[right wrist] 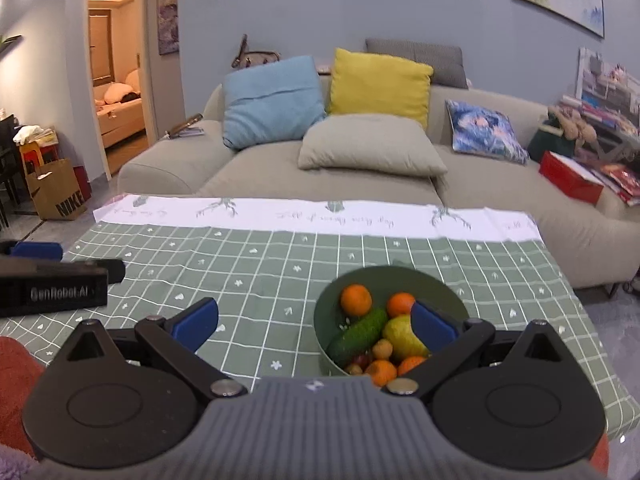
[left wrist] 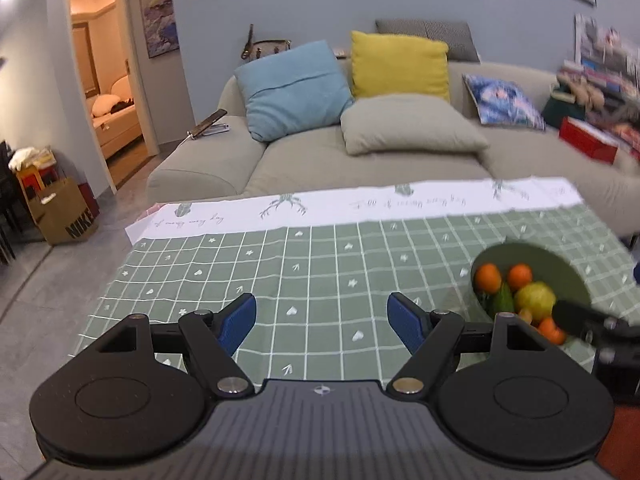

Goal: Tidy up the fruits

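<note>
A green bowl [right wrist: 436, 280] stands on the checked tablecloth and holds several oranges [right wrist: 355, 299], a cucumber [right wrist: 358, 336], a yellow-green pear [right wrist: 400, 334] and small fruits. The bowl also shows at the right of the left wrist view [left wrist: 560, 268]. My right gripper [right wrist: 316, 322] is open and empty, low over the bowl's near rim, with its right finger over the fruit. My left gripper [left wrist: 322, 316] is open and empty above bare cloth, left of the bowl. The right gripper's finger [left wrist: 576, 316] reaches over the bowl in the left wrist view.
The green checked tablecloth [right wrist: 260, 264] has a white band along its far edge. A beige sofa [right wrist: 360, 176] with blue, yellow and beige cushions stands behind the table. A paper bag [right wrist: 56, 192] sits on the floor at left. The left gripper's body [right wrist: 52, 288] lies at left.
</note>
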Action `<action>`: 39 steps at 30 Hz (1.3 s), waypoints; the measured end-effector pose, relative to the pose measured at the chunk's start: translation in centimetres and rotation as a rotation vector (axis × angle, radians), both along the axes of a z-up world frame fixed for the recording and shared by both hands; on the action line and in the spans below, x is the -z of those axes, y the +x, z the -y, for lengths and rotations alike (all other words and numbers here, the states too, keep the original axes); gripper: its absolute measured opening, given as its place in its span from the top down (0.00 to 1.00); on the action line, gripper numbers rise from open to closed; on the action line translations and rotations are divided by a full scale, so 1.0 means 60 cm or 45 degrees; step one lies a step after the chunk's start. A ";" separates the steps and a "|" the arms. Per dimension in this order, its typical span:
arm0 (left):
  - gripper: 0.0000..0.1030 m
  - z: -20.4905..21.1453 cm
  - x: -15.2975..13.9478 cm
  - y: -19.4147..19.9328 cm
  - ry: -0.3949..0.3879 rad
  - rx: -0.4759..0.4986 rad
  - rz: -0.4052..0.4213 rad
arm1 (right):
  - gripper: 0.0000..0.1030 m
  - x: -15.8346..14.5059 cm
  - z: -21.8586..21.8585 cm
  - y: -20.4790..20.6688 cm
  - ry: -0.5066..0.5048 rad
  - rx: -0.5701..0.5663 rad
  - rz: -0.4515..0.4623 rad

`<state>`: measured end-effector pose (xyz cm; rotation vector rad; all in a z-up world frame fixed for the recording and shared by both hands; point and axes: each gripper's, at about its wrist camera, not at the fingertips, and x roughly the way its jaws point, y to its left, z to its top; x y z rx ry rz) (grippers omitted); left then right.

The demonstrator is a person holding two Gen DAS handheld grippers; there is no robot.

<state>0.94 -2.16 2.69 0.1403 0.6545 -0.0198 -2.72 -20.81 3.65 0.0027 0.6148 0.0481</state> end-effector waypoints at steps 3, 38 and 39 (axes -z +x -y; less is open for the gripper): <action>0.15 0.001 0.011 -0.001 0.005 0.011 -0.046 | 0.05 0.006 0.005 0.005 0.012 0.014 -0.017; 0.15 -0.016 0.023 0.002 0.007 -0.019 -0.139 | 0.05 0.028 0.000 0.016 -0.025 -0.017 -0.096; 0.15 -0.016 0.023 0.002 0.007 -0.020 -0.139 | 0.04 0.028 0.000 0.016 -0.025 -0.017 -0.096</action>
